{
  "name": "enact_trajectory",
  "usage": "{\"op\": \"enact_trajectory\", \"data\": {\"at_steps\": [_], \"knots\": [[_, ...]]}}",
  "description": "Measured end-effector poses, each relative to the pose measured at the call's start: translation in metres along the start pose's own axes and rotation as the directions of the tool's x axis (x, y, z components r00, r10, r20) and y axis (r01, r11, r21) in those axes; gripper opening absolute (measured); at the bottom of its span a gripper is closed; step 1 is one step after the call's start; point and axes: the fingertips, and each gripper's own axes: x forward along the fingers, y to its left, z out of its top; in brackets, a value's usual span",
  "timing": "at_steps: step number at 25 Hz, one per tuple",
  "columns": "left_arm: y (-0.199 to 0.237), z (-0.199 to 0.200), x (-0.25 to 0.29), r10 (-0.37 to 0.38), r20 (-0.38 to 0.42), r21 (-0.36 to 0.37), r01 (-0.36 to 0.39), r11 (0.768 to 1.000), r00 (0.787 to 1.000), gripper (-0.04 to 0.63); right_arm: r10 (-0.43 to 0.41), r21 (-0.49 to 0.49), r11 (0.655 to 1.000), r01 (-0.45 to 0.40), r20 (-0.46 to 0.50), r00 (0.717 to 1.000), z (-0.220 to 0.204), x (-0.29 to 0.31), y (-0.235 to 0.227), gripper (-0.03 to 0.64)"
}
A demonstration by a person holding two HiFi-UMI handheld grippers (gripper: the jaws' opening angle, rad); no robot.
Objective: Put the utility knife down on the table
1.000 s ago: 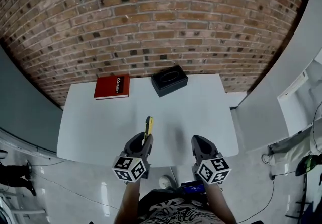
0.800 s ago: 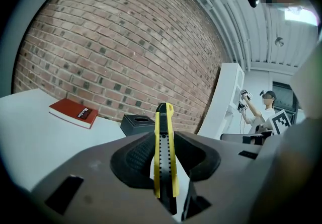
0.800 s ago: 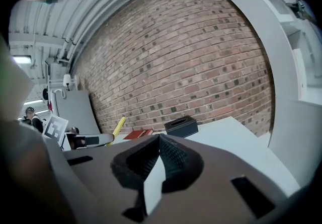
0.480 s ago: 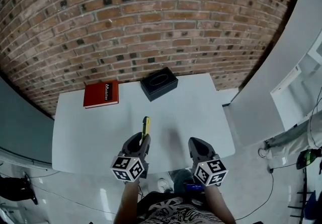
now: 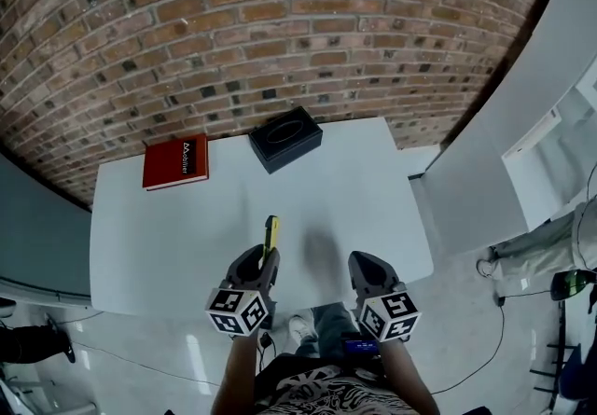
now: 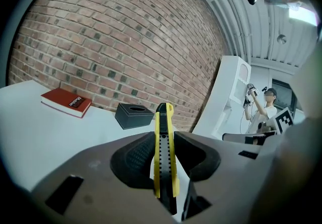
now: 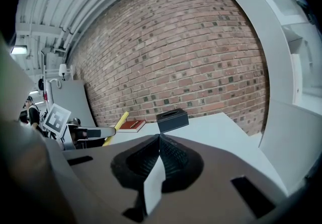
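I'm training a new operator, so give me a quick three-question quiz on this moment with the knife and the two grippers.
1. True or false: the left gripper is shut on the yellow utility knife.
2. Pick one. The right gripper is: A) open and empty; B) shut with nothing between its jaws; C) shut on a second knife.
3. Fill the gap: in the head view, the red book lies on the table to the ___ of the black box.

Key: 1 true; 2 B; 3 left.
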Motion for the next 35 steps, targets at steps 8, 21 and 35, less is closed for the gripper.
{"op": "enact_trajectory", "data": {"at_steps": [8, 21, 35], "knots": [[0.007, -0.026, 0.009, 0.025, -0.051, -0.018, -0.026, 1.000, 0.998, 0.123, 0.011, -0.004, 1.000, -0.011, -0.058, 0.998, -0.019, 0.009, -0.008, 0.000], [0.013, -0.081, 0.035, 0.060, -0.190, -0.010, -0.063, 0.998, 0.980, 0.123, 0.016, 0.008, 1.000, -0.015, -0.170, 0.985, -0.055, 0.022, -0.033, 0.000], [0.025, -0.144, 0.062, 0.093, -0.365, 0.046, -0.082, 0.996, 0.926, 0.123, 0.030, 0.053, 0.998, -0.017, -0.253, 0.967, -0.080, 0.038, -0.056, 0.000]]}}
